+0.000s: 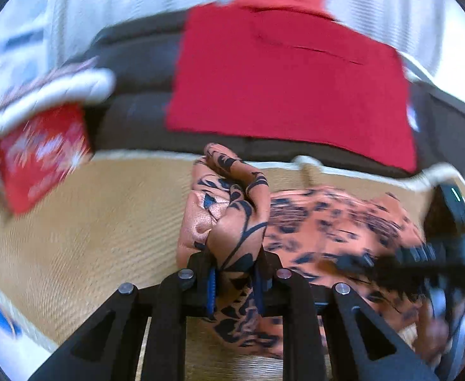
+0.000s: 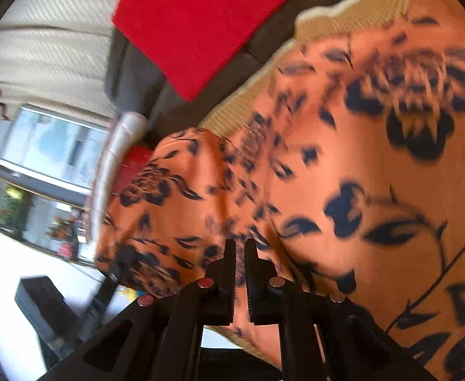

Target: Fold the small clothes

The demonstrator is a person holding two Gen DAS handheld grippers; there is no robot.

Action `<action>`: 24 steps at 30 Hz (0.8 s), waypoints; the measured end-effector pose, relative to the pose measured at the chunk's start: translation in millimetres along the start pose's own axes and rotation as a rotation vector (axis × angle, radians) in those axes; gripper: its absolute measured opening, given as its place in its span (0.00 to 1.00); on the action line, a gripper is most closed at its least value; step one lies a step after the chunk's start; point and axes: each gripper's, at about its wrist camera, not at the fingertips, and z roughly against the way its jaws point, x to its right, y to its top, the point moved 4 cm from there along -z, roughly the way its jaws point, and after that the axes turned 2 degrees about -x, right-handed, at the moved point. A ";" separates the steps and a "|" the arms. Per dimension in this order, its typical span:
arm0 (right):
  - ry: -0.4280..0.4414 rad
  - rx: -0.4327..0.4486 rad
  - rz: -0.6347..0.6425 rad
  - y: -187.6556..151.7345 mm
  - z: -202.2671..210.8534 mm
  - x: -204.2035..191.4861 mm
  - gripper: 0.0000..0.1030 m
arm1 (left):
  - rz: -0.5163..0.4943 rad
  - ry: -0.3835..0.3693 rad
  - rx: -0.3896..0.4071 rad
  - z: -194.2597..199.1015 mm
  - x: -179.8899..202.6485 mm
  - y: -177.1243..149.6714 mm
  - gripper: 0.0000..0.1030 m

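Left wrist view: left gripper [image 1: 234, 289] clamped on a bunched edge of the orange floral garment [image 1: 327, 222], which trails rightward over the woven mat [image 1: 89, 222] toward the right gripper [image 1: 422, 260]. Right wrist view: right gripper [image 2: 240, 273] pinched nearly closed on the garment's [image 2: 359, 158] near edge; cloth spreads ahead and right.

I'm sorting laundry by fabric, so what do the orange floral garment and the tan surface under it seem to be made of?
Orange floral garment: probably a thin, smooth satin-like woven cloth, perhaps silk or polyester; it has a slight sheen and gathers into soft folds where the left gripper pinches it.
Tan surface: looks like a coarse, matte woven mat or ribbed textile, with fine parallel ridges and a pale bound edge. Motion blur leaves the fibre open.
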 end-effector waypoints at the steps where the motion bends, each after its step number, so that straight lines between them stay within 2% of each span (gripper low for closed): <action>1: 0.028 0.005 -0.006 5.1 4.2 -0.5 0.09 | -0.038 -0.013 0.008 4.5 12.1 -0.1 0.17; 5: 0.076 -0.010 -0.026 27.7 15.3 0.9 0.10 | -0.170 -0.065 -0.011 -2.4 62.5 -10.9 0.16; 7: 0.121 -0.015 -0.026 35.0 19.1 -0.2 0.10 | -0.204 -0.075 -0.041 -11.6 77.9 -20.3 0.16; 9: 0.123 0.003 -0.045 41.9 26.4 5.3 0.13 | -0.222 -0.084 -0.071 -21.6 87.6 -29.8 0.16; 10: 0.111 0.014 -0.060 44.7 28.5 9.5 0.30 | -0.228 -0.087 -0.081 -25.4 89.9 -33.2 0.16; 11: 0.100 0.020 -0.076 47.1 28.6 14.3 0.71 | -0.235 -0.086 -0.087 -27.9 90.8 -36.2 0.16; 12: 0.097 0.028 -0.091 50.0 29.3 17.7 0.84 | -0.241 -0.085 -0.089 -29.4 91.1 -38.1 0.16; 15: 0.154 0.027 -0.116 63.8 25.6 24.5 0.86 | -0.254 -0.085 -0.083 -28.2 88.9 -39.5 0.16; 19: 0.151 -0.024 -0.085 77.8 9.3 17.5 0.86 | -0.269 -0.093 -0.083 -23.1 88.6 -44.6 0.16; 24: 0.027 -0.102 0.029 82.4 -24.2 -6.2 0.85 | -0.291 -0.106 -0.085 -19.4 86.2 -52.6 0.16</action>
